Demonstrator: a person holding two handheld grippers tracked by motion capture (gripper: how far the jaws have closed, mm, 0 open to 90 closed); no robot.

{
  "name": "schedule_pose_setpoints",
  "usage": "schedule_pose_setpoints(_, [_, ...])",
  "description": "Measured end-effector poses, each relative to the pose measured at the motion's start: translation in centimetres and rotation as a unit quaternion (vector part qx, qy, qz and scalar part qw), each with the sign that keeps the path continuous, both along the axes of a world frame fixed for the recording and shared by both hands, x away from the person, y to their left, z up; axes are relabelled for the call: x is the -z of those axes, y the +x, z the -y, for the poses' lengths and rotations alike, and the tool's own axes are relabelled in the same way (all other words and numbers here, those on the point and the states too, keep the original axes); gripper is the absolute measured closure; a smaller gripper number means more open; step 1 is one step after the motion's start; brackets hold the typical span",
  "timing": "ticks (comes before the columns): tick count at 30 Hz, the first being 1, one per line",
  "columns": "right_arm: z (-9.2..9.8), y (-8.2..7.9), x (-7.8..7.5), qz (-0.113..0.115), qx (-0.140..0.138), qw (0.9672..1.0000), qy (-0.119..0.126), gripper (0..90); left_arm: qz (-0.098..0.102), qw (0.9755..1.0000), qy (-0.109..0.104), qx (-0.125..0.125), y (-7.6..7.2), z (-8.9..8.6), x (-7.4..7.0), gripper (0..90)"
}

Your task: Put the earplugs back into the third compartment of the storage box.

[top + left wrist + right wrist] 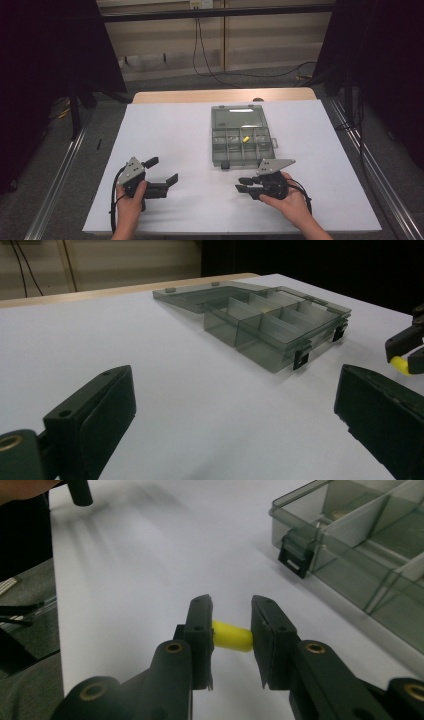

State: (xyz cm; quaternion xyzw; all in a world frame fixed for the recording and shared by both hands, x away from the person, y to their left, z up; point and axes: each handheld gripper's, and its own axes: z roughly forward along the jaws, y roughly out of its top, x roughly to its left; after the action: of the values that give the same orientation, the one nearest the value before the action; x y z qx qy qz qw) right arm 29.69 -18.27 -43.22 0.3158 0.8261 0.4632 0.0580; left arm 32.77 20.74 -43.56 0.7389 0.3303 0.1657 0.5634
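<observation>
Left claw (161, 173): released, lower left, grasping nothing.
Right claw (231, 630): clenched on yellow piece (231, 636).
Organizer box (243, 135): lid raised, centre of worktop (165, 130).

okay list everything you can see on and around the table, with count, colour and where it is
Compartment box: one, smoky grey clear plastic, lid open and lying back, middle-right of the white table.
Box latches: two, black, on the box's near wall.
Yellow piece in the box: one, in a compartment.
Yellow piece: one, clamped between the right gripper's jaws.
White table: one, wooden edge at the far side.
Cables: black, on the floor beyond the table.
Left gripper: one, black, open, near-left of the table.
Right gripper: one, black, near-right.
Hands: two, one holding each gripper.
</observation>
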Motion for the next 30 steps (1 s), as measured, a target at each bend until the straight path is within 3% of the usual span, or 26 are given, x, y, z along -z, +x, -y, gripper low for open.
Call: schedule_pose_setpoints(30, [2.1,4.0,-2.6,0.019,0.062,0.9978,-0.009,71.0,-0.001,1.0,-0.002,0.001,0.1,0.1,0.1,3.3])
